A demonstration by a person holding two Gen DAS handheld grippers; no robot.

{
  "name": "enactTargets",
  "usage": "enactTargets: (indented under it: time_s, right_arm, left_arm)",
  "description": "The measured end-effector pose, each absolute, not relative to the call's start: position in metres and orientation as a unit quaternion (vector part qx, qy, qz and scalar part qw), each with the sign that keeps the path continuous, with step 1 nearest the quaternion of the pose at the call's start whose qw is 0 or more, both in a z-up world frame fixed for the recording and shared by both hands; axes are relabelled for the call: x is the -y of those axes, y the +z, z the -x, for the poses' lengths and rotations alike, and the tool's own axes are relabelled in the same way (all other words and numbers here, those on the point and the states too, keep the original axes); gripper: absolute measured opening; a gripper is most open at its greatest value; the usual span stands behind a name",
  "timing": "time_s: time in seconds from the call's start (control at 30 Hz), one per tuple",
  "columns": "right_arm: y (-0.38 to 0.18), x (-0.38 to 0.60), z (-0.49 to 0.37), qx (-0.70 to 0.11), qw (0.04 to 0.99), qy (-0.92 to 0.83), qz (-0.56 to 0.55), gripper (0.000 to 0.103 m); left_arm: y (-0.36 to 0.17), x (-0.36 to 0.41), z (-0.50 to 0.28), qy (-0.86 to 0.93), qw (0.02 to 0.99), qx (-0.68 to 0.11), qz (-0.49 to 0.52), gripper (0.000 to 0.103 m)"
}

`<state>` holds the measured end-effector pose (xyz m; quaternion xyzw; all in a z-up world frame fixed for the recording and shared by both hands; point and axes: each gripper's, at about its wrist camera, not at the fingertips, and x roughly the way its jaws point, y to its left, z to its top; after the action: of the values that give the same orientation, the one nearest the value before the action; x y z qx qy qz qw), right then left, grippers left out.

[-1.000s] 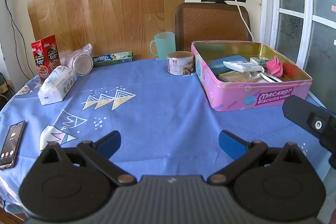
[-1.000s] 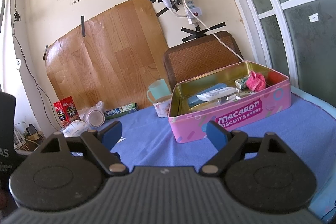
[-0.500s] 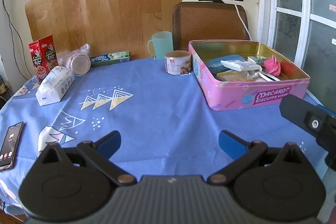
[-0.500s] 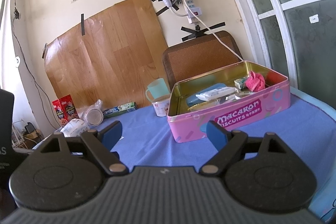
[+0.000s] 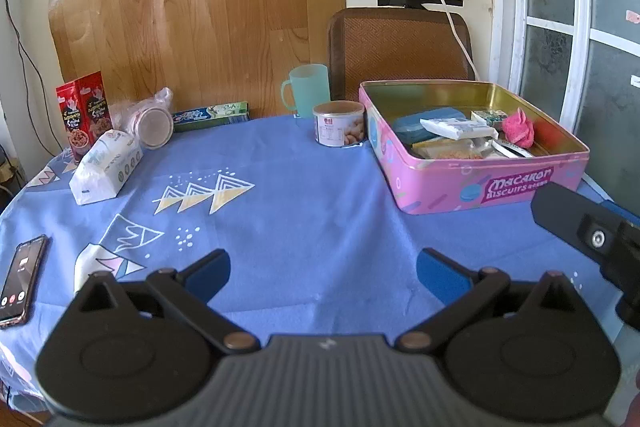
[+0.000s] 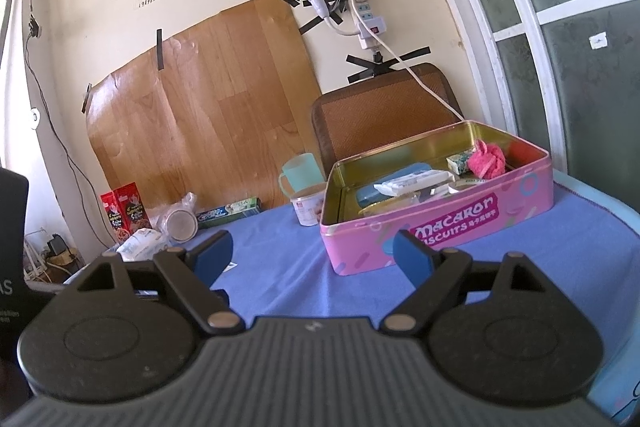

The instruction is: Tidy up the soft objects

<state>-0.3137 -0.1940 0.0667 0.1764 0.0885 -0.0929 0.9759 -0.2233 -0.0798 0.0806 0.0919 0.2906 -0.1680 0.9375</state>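
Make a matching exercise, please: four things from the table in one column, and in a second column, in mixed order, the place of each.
Things:
1. pink fluffy cloth
2. phone
3. tissue pack
4. small can

Places:
A. at the left edge of the blue tablecloth, nearest the left gripper
B. inside the pink tin
C. just left of the tin, in front of the green mug
D. in front of the red snack boxes

Pairs: 1-B, 2-A, 3-D, 4-C
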Motion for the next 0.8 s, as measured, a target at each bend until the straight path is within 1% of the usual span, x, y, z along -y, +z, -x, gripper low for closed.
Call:
enactTargets:
  time_s: [0.8]
  right_arm:
    - [0.0671,0.1948,0.3116,-0.092,0.976,-0.09,-0.178,0.089]
  left_arm:
    - [0.0824,0.0803,0.2246,-0.174,0.938,-0.287,-0.087,0.103]
